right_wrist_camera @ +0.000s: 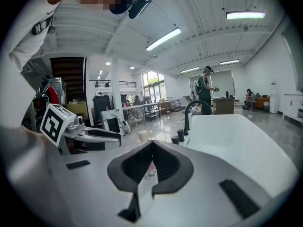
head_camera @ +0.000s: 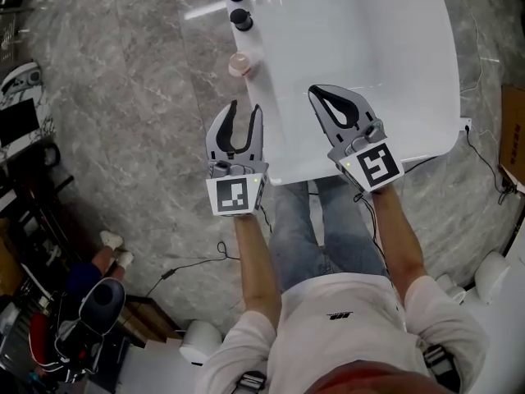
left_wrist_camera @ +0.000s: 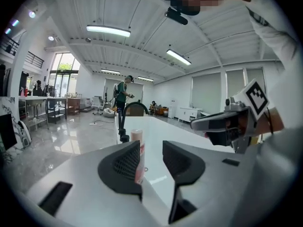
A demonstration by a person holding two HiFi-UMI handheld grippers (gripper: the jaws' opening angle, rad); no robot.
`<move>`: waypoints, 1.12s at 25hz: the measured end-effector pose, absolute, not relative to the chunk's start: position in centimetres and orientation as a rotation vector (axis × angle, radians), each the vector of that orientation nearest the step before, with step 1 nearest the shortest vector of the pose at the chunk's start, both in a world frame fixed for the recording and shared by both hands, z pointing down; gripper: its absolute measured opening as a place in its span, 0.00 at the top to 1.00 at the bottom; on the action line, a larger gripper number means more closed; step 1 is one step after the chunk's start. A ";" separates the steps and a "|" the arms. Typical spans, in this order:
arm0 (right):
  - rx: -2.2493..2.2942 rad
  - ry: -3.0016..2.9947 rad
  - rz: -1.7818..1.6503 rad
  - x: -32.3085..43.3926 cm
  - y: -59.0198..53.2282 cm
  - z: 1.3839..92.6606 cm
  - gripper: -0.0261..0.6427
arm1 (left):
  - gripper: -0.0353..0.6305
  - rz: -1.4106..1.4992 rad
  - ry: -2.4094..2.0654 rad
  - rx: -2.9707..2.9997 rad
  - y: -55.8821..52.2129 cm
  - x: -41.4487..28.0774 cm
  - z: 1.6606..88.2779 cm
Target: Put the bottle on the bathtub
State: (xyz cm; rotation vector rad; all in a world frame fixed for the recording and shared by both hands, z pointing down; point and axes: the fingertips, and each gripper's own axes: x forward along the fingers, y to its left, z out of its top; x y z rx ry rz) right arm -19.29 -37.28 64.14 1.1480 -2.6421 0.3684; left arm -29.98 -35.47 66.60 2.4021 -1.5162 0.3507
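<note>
Bottle [head_camera: 239, 64], small, pale pink and cylindrical, stands upright on the left rim of the glossy white bathtub [head_camera: 394, 48], near the two black round tap knobs [head_camera: 241, 19]. I have my left gripper [head_camera: 244, 109] at the tub's left edge, short of the bottle, with its fingers spread and nothing between them. In the left gripper view the bottle shows just past the left finger [left_wrist_camera: 124, 167], apart from it. My right gripper [head_camera: 318, 95] hovers over the tub's basin, fingers pressed together at the tips, holding nothing I can make out. Grey marble floor [head_camera: 123, 138] surrounds the tub
</note>
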 end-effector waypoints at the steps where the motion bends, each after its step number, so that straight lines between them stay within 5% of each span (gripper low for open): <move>1: 1.147 -2.643 0.362 -19.1 -37.0 63.4 0.97 | 0.74 0.345 -1.524 2.404 -35.2 -29.9 65.7; 9: 1.097 -2.651 0.307 -18.3 -34.3 57.5 0.97 | 0.90 0.311 -1.559 2.434 -32.7 -29.0 58.3; 28: 1.083 -2.704 0.245 -16.5 -31.4 47.8 0.97 | 0.92 0.290 -1.585 2.490 -29.9 -27.1 48.0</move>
